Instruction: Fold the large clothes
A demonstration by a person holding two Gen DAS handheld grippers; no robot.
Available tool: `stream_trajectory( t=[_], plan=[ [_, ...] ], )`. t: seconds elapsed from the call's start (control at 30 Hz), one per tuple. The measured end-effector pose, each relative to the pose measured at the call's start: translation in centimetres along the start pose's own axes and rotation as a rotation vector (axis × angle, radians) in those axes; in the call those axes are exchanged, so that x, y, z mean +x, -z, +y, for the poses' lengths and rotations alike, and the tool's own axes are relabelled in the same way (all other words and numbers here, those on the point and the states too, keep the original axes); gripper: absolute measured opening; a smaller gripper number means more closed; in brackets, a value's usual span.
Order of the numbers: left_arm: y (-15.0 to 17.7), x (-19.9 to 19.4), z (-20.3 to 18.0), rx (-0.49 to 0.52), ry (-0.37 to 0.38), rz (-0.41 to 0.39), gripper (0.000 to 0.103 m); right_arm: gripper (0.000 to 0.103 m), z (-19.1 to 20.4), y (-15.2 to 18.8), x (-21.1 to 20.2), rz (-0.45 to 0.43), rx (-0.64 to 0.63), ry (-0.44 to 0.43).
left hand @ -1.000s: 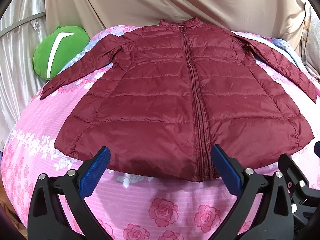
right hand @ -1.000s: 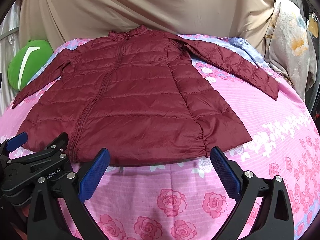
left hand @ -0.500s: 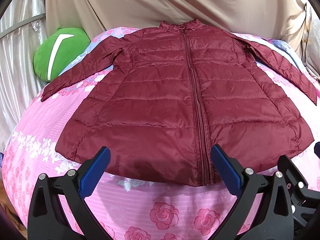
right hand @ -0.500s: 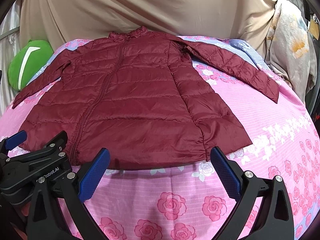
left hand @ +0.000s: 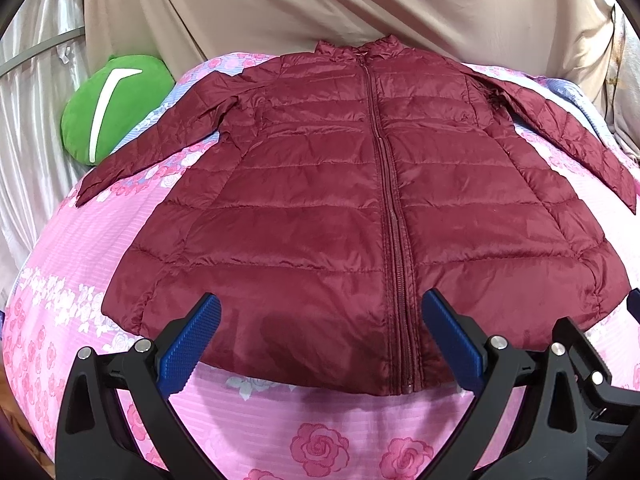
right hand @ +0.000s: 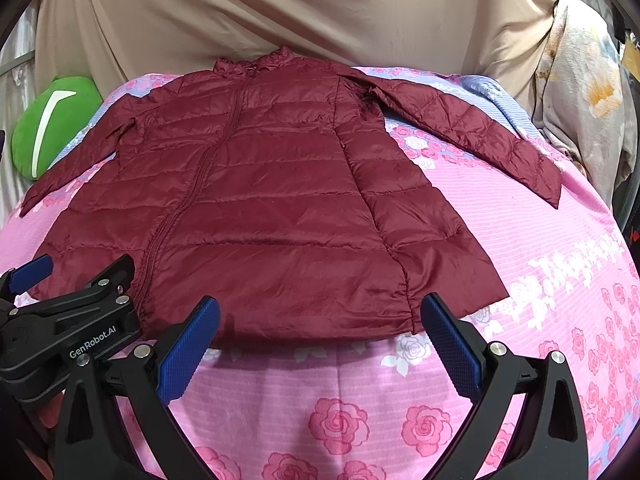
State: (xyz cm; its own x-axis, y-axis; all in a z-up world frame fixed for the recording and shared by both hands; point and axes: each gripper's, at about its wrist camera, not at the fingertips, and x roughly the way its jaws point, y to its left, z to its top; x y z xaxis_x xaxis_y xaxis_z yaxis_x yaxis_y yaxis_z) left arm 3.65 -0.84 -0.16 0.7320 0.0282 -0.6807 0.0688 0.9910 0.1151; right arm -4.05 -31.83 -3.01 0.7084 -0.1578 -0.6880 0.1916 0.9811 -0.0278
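Lying flat and zipped on the pink flowery bed (left hand: pixel 320 432) is the big red coat (left hand: pixel 360 208). The left tool (left hand: pixel 320 340) and right tool (right hand: pixel 320 340) gape wide, holding nothing, by its bottom edge.

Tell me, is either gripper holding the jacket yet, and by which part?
Nothing is held. The left gripper and right gripper are both open, poised at the hem of the maroon jacket, which lies flat and zipped on the pink bedspread.
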Motion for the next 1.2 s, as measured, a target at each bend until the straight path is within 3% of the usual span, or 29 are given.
stream_trajectory(
  t=[0.3, 0.47, 0.6, 0.77, 0.87, 1.0, 1.1, 1.13, 1.2],
  plan=[
    [-0.5, 0.4, -0.4, 0.006, 0.015, -0.002, 0.098, 0.098, -0.2, -0.2, 0.3, 0.001, 0.002, 0.004],
    [-1.7, 0.4, 0.3, 0.005, 0.122, -0.005, 0.098, 0.098, -2.3, -1.2, 0.4, -0.009, -0.001, 0.020],
    [-3.8, 1.3, 2.5, -0.020, 0.211, 0.005, 0.098, 0.098, -10.0, -4.4, 0.9, -0.017, 0.091, 0.034],
    [-6.9, 3.2, 5.5, -0.055, 0.102, -0.031, 0.098, 0.098, -23.3, -7.7, 3.8, -0.026, 0.270, 0.196],
    [-8.6, 4.5, 6.6, -0.052, 0.062, -0.058, 0.098, 0.098, -30.5, -9.0, 6.9, -0.034, 0.404, 0.208],
    [-10.8, 6.1, 6.7, -0.033, 0.050, -0.083, 0.098, 0.094, -36.7, -9.9, 11.2, 0.009, 0.557, 0.190],
    [-12.3, 7.4, 6.5, -0.033, 0.059, -0.080, 0.098, 0.055, -39.1, -10.7, 14.6, 0.046, 0.626, 0.163],
    [-12.9, 7.9, 6.3, -0.033, 0.066, -0.079, 0.098, 0.027, -39.3, -11.0, 15.4, 0.064, 0.631, 0.154],
    [-13.8, 8.7, 6.1, -0.026, 0.068, -0.077, 0.098, 0.006, -39.5, -12.5, 16.9, 0.097, 0.649, 0.156]
  ],
)
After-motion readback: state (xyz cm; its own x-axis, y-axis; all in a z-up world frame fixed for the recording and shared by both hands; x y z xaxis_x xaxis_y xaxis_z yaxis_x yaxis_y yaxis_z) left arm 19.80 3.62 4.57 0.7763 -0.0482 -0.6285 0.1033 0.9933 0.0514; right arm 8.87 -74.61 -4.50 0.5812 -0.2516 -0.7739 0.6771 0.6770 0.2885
